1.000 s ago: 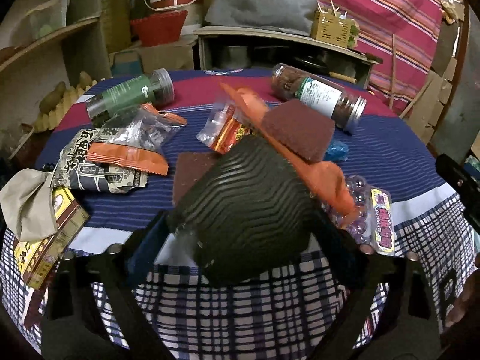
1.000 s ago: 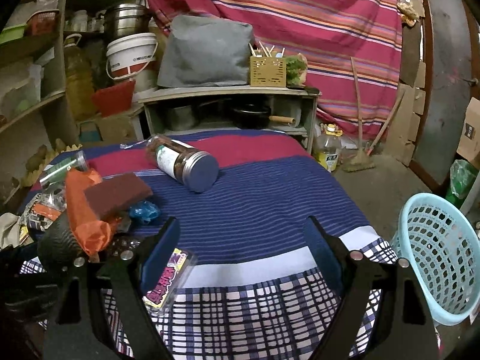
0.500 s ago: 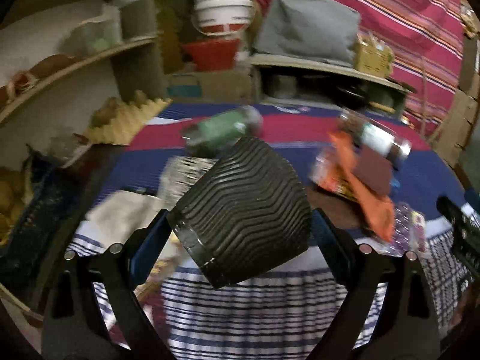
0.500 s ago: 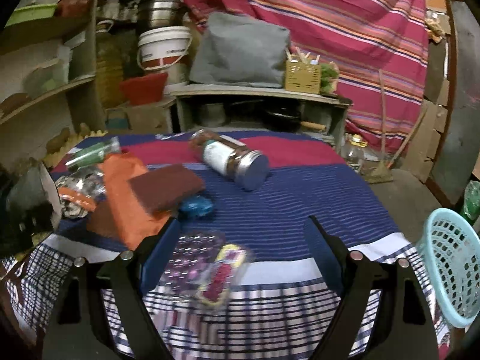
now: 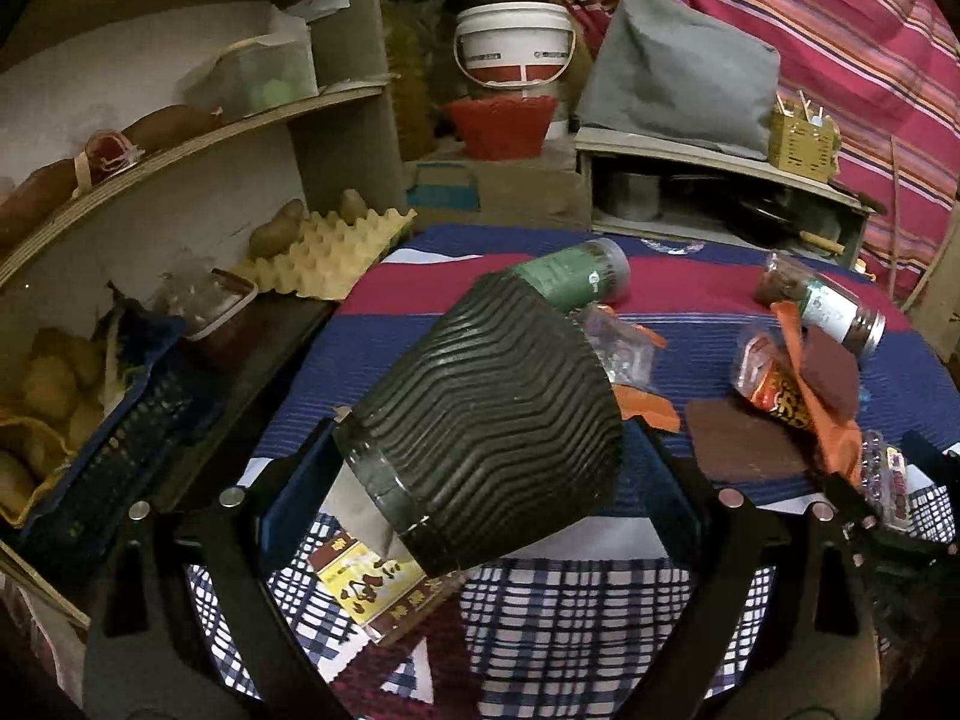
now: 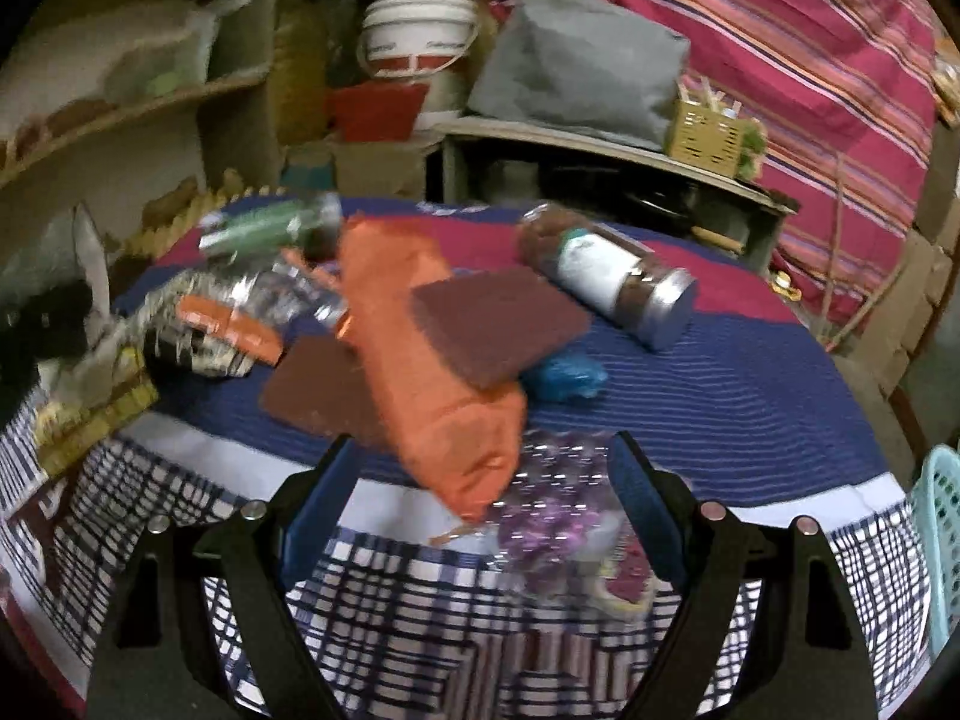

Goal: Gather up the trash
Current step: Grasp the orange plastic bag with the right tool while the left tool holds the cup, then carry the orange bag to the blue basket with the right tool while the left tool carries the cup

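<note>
Black ribbed cup sat tilted, clamped in my left gripper, lifted above the tablecloth for binning; my right gripper hung wide open and empty over the orange cloth, beside more trash

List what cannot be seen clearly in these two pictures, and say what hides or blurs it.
- Left wrist view: the ribbed black cup in the left gripper covers the table behind it and most of the yellow packet.
- Right wrist view: motion blur smears the green jar label and the purple blister pack.
- Right wrist view: the frame edge cuts off the blue basket.
</note>
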### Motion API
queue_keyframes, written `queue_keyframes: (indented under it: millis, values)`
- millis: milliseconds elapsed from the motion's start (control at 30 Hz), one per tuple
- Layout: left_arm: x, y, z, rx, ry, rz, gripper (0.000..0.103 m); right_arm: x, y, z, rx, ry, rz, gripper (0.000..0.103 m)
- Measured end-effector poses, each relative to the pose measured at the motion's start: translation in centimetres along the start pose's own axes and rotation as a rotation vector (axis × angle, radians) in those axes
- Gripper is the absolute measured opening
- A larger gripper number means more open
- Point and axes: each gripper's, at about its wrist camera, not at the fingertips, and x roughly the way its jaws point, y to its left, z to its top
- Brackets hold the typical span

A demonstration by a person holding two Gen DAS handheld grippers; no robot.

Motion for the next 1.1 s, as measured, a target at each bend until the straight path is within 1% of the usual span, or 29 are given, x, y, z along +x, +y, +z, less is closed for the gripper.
queue_keyframes:
  millis: [167,200,233,300,400,467,500,733,967,1100]
  values:
    - [0.0,0.6,0.0,-0.034,0.009,-0.021,0.09,1.5,-0.2,0.5,0.009,0.054,-0.007,0.082]
    - [0.1,0.6,0.0,-0.038,0.01,-0.026,0.09,1.8,-0.3,0.6,0.011,0.061,-0.006,0.078]
    - [0.0,0.6,0.0,-0.04,0.01,-0.03,0.09,1.9,-0.3,0.6,0.011,0.067,-0.002,0.064]
    - [0.0,0.6,0.1,-0.043,0.009,-0.034,0.09,2.2,-0.1,0.6,0.003,0.084,0.018,0.046]
    - [0.0,0.6,0.0,-0.051,0.014,-0.047,0.09,2.1,0.0,0.7,-0.009,0.074,0.04,0.041]
    - [0.0,0.4,0.0,-0.054,0.017,-0.054,0.09,1.8,0.0,0.8,-0.009,0.06,0.052,0.033]
    - [0.0,0.4,0.0,-0.053,0.017,-0.055,0.09,1.5,-0.1,0.8,-0.01,0.05,0.055,0.027]
    - [-0.3,-0.5,-0.1,-0.03,0.009,-0.056,0.09,0.1,-0.3,0.7,-0.041,0.0,0.057,0.023]
    - [-0.6,-0.8,0.0,-0.019,-0.001,-0.057,0.09,-2.0,-1.6,0.9,-0.01,-0.047,0.105,0.022]
    - [-1.0,-0.9,0.1,-0.032,-0.01,-0.07,0.09,-3.7,-1.7,0.9,-0.029,-0.084,0.13,0.022]
